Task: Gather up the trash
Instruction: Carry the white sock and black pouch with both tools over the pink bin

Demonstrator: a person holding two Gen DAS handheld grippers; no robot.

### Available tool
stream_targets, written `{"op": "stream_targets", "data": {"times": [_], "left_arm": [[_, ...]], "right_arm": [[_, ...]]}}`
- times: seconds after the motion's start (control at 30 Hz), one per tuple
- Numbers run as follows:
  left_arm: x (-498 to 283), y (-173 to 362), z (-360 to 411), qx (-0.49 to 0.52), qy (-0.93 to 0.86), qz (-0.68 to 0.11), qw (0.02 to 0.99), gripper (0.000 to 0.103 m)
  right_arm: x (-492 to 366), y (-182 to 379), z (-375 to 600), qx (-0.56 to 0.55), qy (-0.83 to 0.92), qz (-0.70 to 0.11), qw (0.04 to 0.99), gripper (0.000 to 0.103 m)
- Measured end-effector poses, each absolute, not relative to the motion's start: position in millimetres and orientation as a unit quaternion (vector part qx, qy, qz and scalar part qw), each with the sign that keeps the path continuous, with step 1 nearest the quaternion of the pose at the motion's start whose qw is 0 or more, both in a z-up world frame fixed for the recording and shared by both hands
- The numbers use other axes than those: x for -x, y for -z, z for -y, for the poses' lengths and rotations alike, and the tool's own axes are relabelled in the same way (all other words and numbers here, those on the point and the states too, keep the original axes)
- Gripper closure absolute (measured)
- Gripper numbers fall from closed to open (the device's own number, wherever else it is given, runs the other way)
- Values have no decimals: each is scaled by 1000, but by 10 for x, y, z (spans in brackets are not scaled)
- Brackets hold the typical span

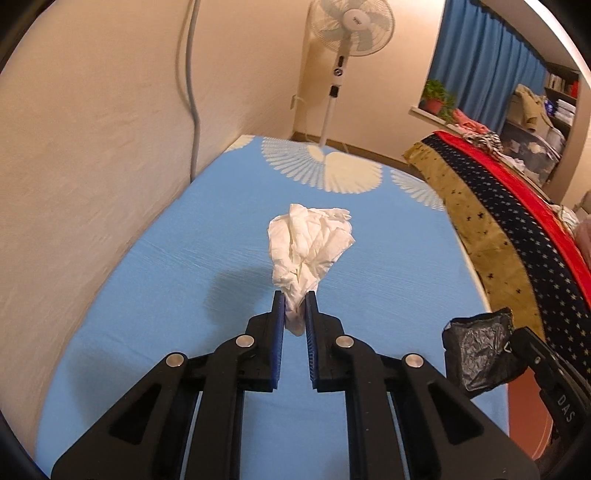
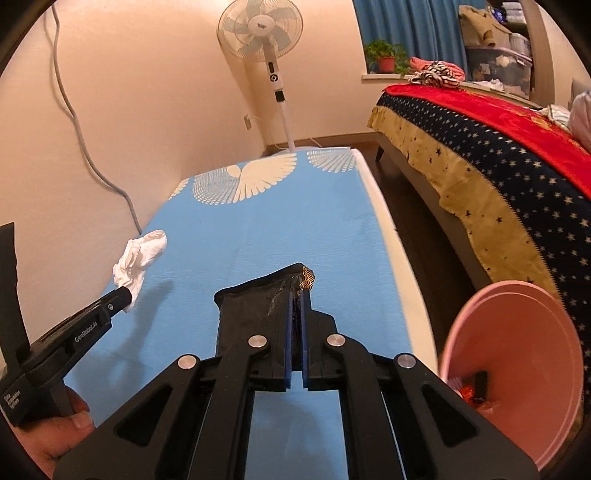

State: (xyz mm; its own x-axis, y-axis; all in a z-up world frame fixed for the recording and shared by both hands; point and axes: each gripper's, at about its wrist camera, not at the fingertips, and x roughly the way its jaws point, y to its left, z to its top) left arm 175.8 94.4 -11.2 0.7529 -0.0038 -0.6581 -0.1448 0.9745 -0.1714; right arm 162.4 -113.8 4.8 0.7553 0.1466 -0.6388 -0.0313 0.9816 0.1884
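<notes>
Wall: cream plaster wall (image 1: 92, 147) fills the left of both views, with a grey cable (image 1: 192, 92) hanging down it.
Mattress: blue sheet-covered mattress with white fan-shaped prints (image 1: 166, 295) runs from the bottom of each frame toward the upper middle; its far end shows the prints.
Bed: bed draped in a navy star-patterned blanket with red and mustard cloth (image 2: 498, 177) lies along the right side of the frame, apart from the mattress across a strip of dark floor.
Fan: white pedestal fan with pale blue blades (image 2: 260, 31) stands at top centre, beyond the mattress's far end.
Curtain: blue curtain (image 1: 480, 66) hangs in the upper right, with a potted green plant in a red pot (image 1: 436, 98) on the sill just below it.
Bin: pink plastic waste bin (image 2: 517, 350) sits at lower right of the right wrist view, beside the mattress edge, with some red and black scraps inside.
Black wrapper: crinkled black plastic wrapper (image 2: 251, 306) is at centre frame, raised off the sheet.
Tissue: crumpled white paper tissue (image 1: 310, 247) is at centre of the left wrist view, lifted clear of the mattress with its shadow on the sheet.
Left gripper: left gripper (image 1: 295, 314) has its fingers clenched on the tissue's lower end.
Right gripper: right gripper (image 2: 294, 306) has its fingers clamped on the black wrapper's right edge.
Hand: a person's hand (image 2: 55, 432) at lower left grips the left gripper's handle.
</notes>
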Motion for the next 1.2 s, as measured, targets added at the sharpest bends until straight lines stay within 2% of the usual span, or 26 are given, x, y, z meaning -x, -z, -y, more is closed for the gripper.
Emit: {"op": "stream_targets", "data": {"times": [0.6,1.2], "left_arm": [[-898,-228,-401,84,25,-305,948,92],[-726,-193,-87,69,66,-291,952,92]], "right_arm": [[-870,-556,1673,-83,-20,-282,956,99],[-614,-525,2180,-88,24,-283,955,99]]}}
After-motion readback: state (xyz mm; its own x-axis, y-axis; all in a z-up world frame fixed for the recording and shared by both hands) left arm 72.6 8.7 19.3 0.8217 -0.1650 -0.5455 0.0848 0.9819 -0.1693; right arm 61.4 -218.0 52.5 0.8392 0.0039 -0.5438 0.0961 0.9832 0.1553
